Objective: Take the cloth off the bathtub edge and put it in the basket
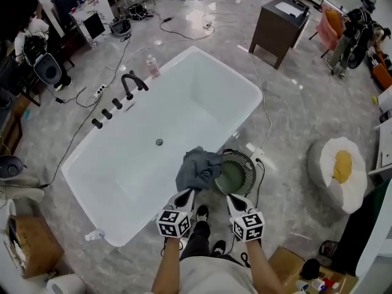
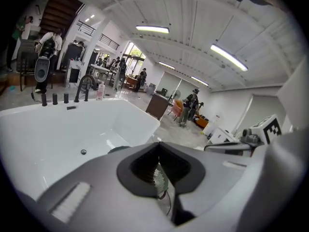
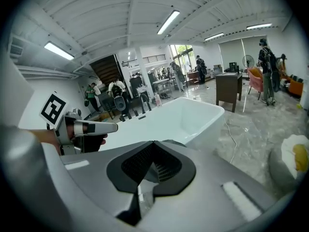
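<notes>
Cloth [image 1: 198,169] up off the bathtub [image 1: 122,170] edge, not in the basket [image 1: 248,164] yet

It's pinched in the closed left gripper [image 1: 185,195] and held bunched up right over the basket's near rim. The right gripper [image 1: 235,199] is shut too, with nothing seen in it.
</notes>
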`<action>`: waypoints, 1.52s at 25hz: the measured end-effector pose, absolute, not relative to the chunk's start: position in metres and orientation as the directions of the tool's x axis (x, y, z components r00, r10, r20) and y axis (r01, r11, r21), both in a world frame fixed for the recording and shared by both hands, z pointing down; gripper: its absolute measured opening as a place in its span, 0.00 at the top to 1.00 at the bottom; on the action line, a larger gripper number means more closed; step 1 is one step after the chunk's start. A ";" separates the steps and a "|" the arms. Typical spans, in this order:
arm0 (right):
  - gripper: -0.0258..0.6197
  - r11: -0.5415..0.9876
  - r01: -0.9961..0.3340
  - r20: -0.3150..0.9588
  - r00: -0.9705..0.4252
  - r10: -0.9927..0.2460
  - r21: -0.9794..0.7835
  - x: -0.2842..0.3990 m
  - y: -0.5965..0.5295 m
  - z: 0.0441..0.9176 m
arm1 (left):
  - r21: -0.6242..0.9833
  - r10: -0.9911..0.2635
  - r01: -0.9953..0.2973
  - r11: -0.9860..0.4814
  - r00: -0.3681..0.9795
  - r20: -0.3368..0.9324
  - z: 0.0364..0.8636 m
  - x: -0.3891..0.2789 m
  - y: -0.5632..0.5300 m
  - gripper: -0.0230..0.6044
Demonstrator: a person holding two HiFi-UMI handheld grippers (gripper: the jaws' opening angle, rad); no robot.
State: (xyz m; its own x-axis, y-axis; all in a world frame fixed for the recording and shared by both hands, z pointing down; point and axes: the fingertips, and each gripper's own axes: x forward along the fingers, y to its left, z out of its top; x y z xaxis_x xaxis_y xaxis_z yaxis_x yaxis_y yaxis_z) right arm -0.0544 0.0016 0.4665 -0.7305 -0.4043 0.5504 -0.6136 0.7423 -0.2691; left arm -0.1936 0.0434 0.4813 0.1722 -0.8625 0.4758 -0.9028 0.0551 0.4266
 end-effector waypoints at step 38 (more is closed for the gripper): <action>0.96 0.732 -0.568 0.598 -0.753 -0.276 -0.377 -0.096 -0.071 0.699 | 0.025 -0.537 -0.998 -0.051 0.049 0.842 0.783 -0.229 -0.060 0.10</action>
State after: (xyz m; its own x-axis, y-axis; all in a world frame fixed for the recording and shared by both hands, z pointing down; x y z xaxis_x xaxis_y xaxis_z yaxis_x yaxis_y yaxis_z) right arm -0.0960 -0.0715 0.6993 -0.7528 -0.2761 0.5975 -0.5678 0.7316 -0.3772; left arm -0.2290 -0.0596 0.7830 0.0489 -0.5366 0.8424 -0.9984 -0.0511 0.0254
